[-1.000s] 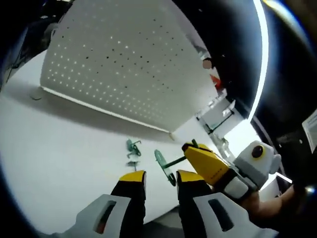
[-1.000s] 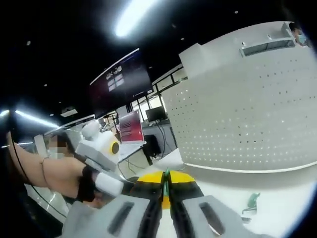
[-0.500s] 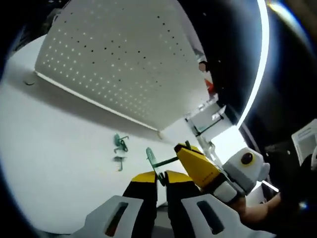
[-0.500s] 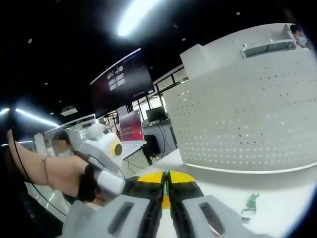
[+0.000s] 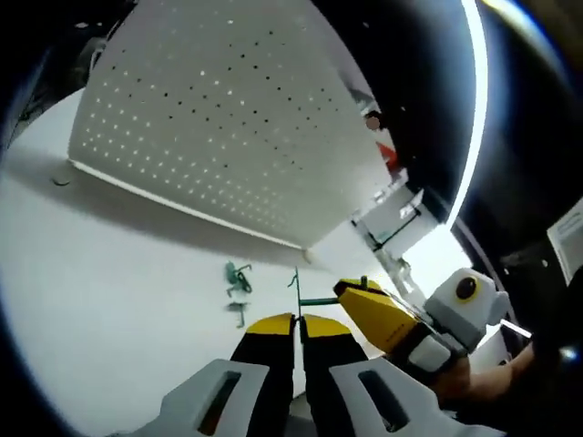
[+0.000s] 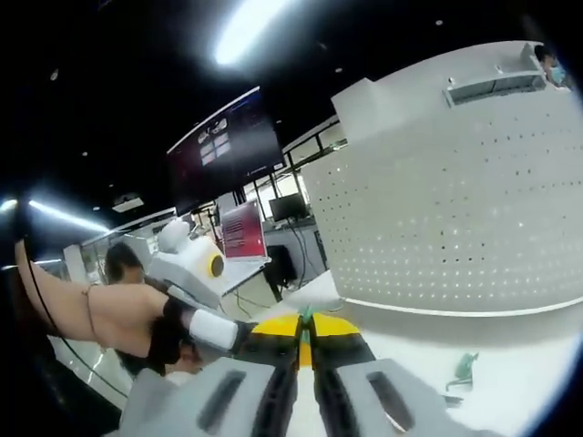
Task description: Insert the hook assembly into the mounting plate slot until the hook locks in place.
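Observation:
A white perforated mounting plate (image 5: 219,118) stands upright on the white table; the right gripper view has it as the mounting plate (image 6: 455,209) on the right. A thin green hook assembly (image 5: 295,284) hangs above the table. My left gripper (image 5: 297,320) is shut on its flat end, seen edge-on. My right gripper (image 5: 343,294) comes in from the right, shut on the rod end. In the right gripper view my right gripper (image 6: 306,324) pinches a green sliver (image 6: 307,316), with the left gripper (image 6: 239,335) coming in from the left.
Two loose green hooks (image 5: 239,278) lie on the table (image 5: 109,273) in front of the plate; one green hook (image 6: 465,368) lies at the lower right in the right gripper view. A person's hand and forearm (image 6: 109,314) hold the left gripper. Desks and screens (image 6: 239,232) stand behind.
My left gripper's jaws have closed from open onto the hook's flat end, which now stands edge-on. The right gripper has kept its grip.

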Available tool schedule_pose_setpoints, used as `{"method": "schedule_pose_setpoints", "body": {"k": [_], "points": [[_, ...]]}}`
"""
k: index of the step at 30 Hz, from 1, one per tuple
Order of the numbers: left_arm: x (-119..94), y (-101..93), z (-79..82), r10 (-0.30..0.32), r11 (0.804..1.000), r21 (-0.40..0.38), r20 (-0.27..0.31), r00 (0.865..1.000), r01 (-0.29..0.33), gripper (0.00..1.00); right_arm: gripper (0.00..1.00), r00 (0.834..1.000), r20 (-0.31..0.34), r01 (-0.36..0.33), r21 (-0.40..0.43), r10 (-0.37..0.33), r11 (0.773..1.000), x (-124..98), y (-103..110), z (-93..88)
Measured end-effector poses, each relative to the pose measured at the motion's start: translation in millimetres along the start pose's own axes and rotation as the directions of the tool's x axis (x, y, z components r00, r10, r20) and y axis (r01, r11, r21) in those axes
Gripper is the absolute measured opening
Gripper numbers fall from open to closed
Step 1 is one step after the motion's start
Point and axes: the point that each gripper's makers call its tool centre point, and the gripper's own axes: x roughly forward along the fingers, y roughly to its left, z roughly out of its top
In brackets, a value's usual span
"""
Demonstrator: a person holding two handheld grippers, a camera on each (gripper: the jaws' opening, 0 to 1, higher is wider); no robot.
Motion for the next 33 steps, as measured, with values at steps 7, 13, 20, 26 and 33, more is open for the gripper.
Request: {"method": "schedule_pose_setpoints", "body": {"k": [7, 13, 20, 26, 33], "points": [[-10, 6.9, 24.3, 0.066, 0.99, 0.114, 0.113, 0.991, -0.079, 0.01, 0.09, 0.998, 0.012, -0.058, 0.125, 0.057, 0.99, -1, 6, 25.4], [-19, 4.5, 45.8, 0.129, 0.949, 0.264, 0.181, 0.975, -0.174, 0.01, 0.12, 0.997, 0.006, -0.076, 0.196, 0.076, 0.978, 0, 8, 36.3], [-19, -14.1, 55.2, 0.126, 0.829, 0.517, 0.2, 0.972, -0.214, 0.01, 0.12, 0.997, -0.001, -0.069, 0.224, 0.071, 0.972, 7, 7, 35.4], [-13, -16.5, 50.9, 0.107, 0.816, 0.544, 0.189, 0.976, -0.195, 0.01, 0.11, 0.998, -0.002, -0.062, 0.243, 0.064, 0.968, 11, 6, 35.5], [-13, -17.5, 50.8, 0.1, 0.789, 0.581, 0.198, 0.975, -0.198, 0.01, 0.07, 0.999, -0.005, -0.051, 0.249, 0.054, 0.967, 12, 5, 31.2]]}}
